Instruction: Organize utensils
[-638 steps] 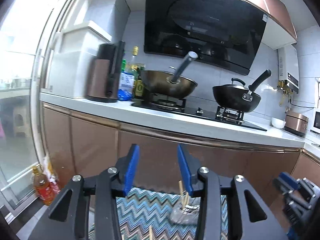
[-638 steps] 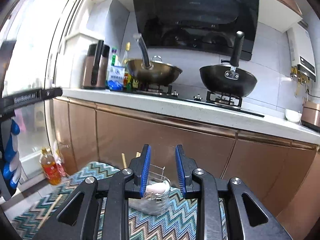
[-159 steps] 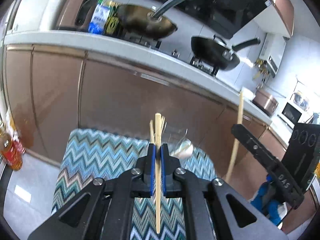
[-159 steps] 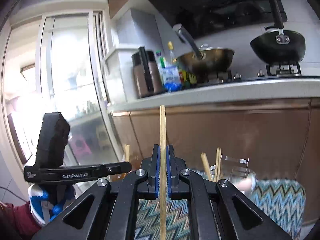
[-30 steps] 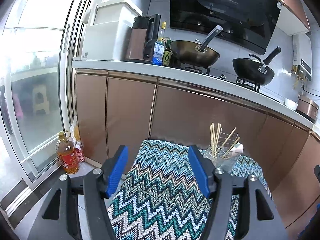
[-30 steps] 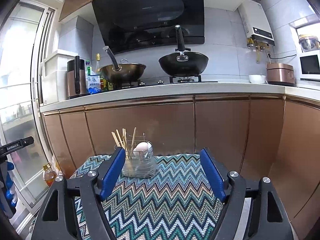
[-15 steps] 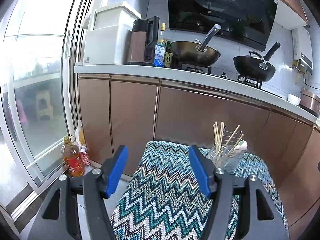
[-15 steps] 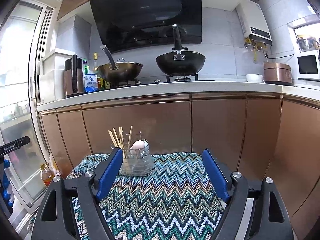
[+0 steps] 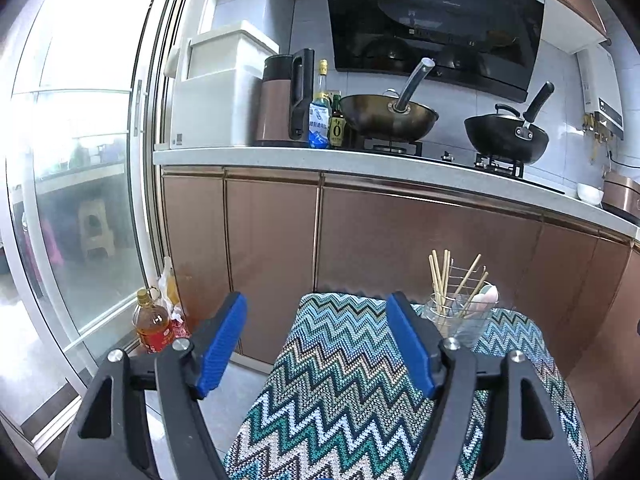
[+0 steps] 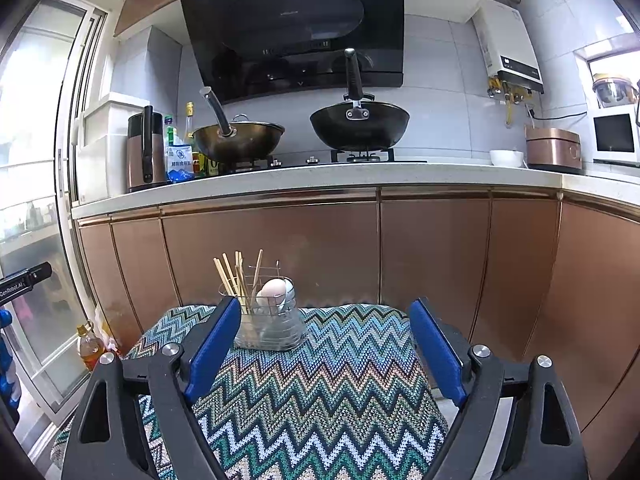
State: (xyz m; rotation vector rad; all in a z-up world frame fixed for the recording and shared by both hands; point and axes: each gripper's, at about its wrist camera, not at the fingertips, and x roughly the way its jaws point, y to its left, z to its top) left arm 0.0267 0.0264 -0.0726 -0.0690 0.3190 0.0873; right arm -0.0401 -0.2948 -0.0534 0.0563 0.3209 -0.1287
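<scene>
The left gripper (image 9: pixel 318 344) hangs with its blue pads spread wide and nothing between them, above the near left part of a zigzag-patterned cloth (image 9: pixel 340 392). Ahead of it and to its right stands a clear glass holder (image 9: pixel 460 320) with a wire frame, holding a bundle of wooden chopsticks (image 9: pixel 440 280) upright and fanned, plus a pale spoon (image 9: pixel 486 296).

The right gripper (image 10: pixel 322 350) is likewise spread wide and empty. The glass holder (image 10: pixel 270 322) sits just beyond its left finger, near the far edge of the cloth (image 10: pixel 320 392); the chopsticks (image 10: pixel 236 276) lean left, and what look like two white spoon bowls (image 10: pixel 274 290) rest beside them.
</scene>
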